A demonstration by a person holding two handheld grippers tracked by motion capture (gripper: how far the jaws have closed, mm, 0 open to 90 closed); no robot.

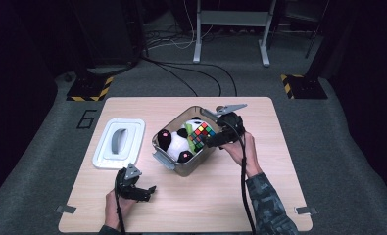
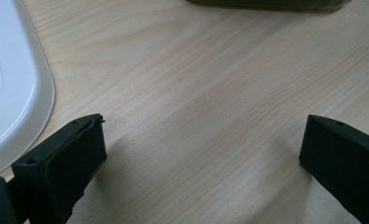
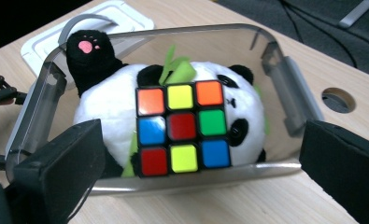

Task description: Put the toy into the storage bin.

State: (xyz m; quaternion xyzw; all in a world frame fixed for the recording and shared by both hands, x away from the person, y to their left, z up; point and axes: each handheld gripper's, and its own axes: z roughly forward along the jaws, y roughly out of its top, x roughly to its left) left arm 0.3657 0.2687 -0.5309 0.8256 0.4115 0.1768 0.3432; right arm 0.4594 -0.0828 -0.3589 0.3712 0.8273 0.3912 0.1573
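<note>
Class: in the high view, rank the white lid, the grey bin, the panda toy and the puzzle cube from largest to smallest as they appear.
1. grey bin
2. white lid, close to the bin in size
3. panda toy
4. puzzle cube

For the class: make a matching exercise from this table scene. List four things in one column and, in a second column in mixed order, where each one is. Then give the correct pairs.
Things
1. multicoloured puzzle cube
2. black-and-white plush panda
3. white plastic lid with a grey handle
4. left gripper

Places
A. flat on the wooden table, left of the clear grey plastic bin
B. near the table's front edge, jaws open over bare wood
C. lying in the bin, under another toy
D. on top of the soft toy, inside the bin

Pairs: 1-D, 2-C, 3-A, 4-B
</note>
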